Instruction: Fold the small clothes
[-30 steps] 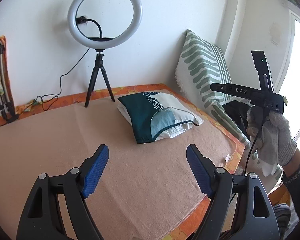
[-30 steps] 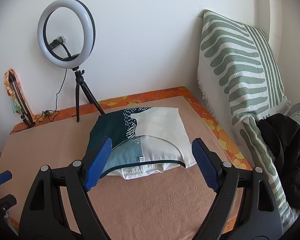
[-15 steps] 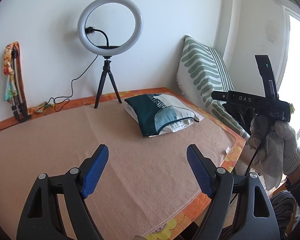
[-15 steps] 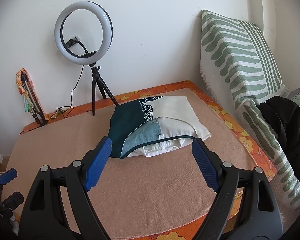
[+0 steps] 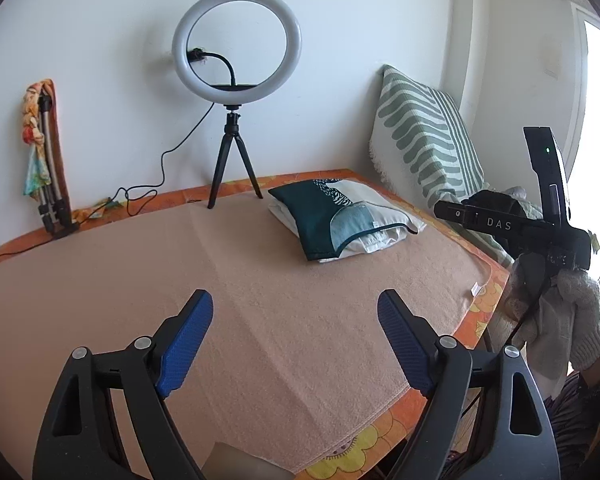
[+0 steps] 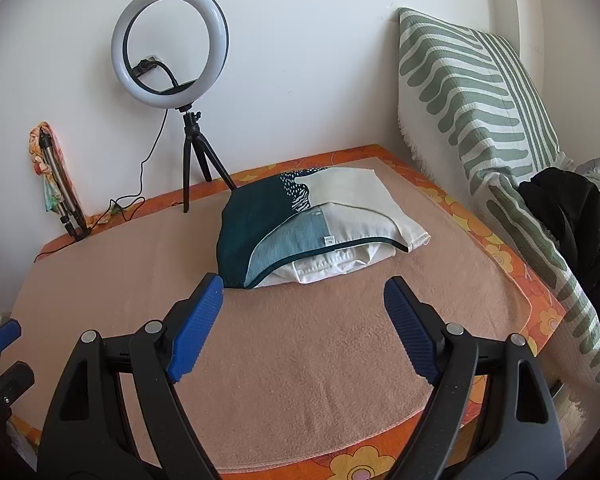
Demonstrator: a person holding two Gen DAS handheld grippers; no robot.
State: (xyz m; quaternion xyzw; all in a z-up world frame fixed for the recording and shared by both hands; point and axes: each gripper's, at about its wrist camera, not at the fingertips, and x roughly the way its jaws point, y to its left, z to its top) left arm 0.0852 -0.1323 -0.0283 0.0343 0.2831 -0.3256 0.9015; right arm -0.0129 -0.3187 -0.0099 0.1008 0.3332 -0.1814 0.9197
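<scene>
Folded garments (image 6: 316, 232) lie stacked on the worktop (image 6: 320, 360). Left gripper (image 5: 296, 338) and right gripper (image 6: 304, 326) hover spread, empty. Likely next: fetch another garment.

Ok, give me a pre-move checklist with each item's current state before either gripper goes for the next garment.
1. Left gripper open and holding nothing: ok.
2. Right gripper open and holding nothing: ok.
3. Folded clothes stacked flat on the peach towel: ok.
4. Towel area in front of both grippers free for spreading: ok.
5. Ring light and its cable behind the work area, out of the way: ok.
6. Next garment to fold within reach: cannot tell; only dark clothing by the striped cushion shows.
</scene>
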